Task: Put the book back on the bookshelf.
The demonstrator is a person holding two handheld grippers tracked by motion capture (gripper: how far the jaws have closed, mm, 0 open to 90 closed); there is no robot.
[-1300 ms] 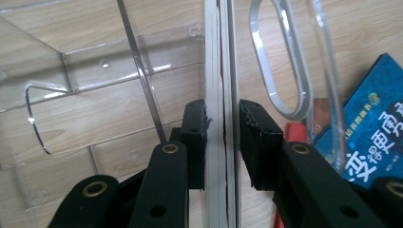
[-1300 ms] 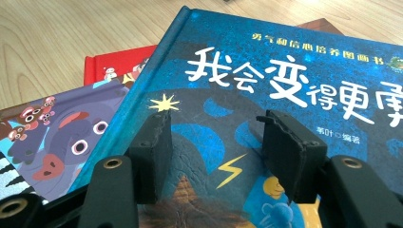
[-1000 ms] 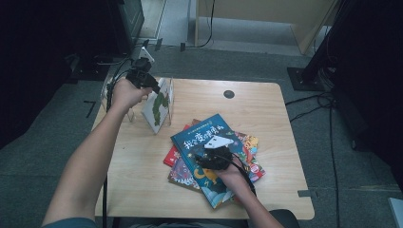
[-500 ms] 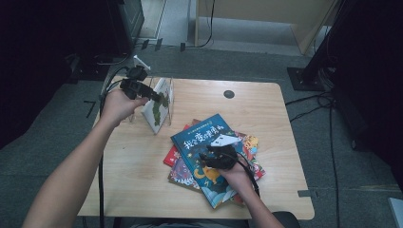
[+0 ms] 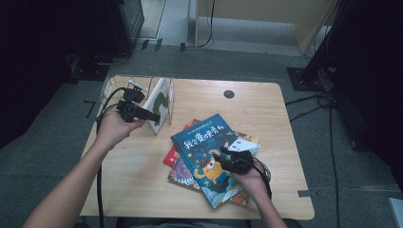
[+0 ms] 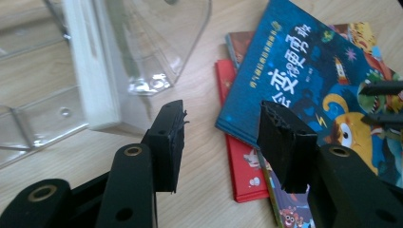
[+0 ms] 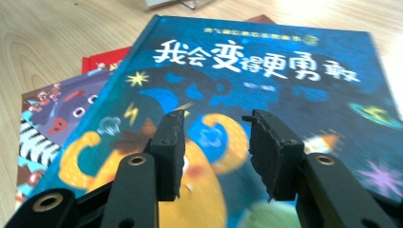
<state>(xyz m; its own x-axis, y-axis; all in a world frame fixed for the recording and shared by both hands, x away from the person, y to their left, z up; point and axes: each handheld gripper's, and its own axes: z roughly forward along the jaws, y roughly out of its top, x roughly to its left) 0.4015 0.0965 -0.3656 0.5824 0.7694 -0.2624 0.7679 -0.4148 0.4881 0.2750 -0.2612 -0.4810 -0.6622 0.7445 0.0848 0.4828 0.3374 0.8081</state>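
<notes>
Blue book (image 5: 210,155) hides most of the stack (image 5: 177,167) — right gripper (image 5: 219,155) gapes over it, left gripper (image 5: 157,117) gapes beside the stand (image 5: 161,101).

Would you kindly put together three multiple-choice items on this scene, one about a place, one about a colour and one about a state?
1. Where does the blue book lie?
A. on top of the pile of books
B. inside the clear stand
C. on the floor

2. What colour is the book that sticks out just under the blue one, toward the stand?
A. green
B. red
C. white

3. How do the jaws of the right gripper stand?
A. shut on the blue book
B. shut on a pen
C. open, over the blue book's cover

Answers: 1 A, the high view shows it uppermost on the pile; 2 B, a red cover shows beneath its edge in the left gripper view; 3 C, the right gripper view shows a gap between the jaws with the cover behind.
</notes>
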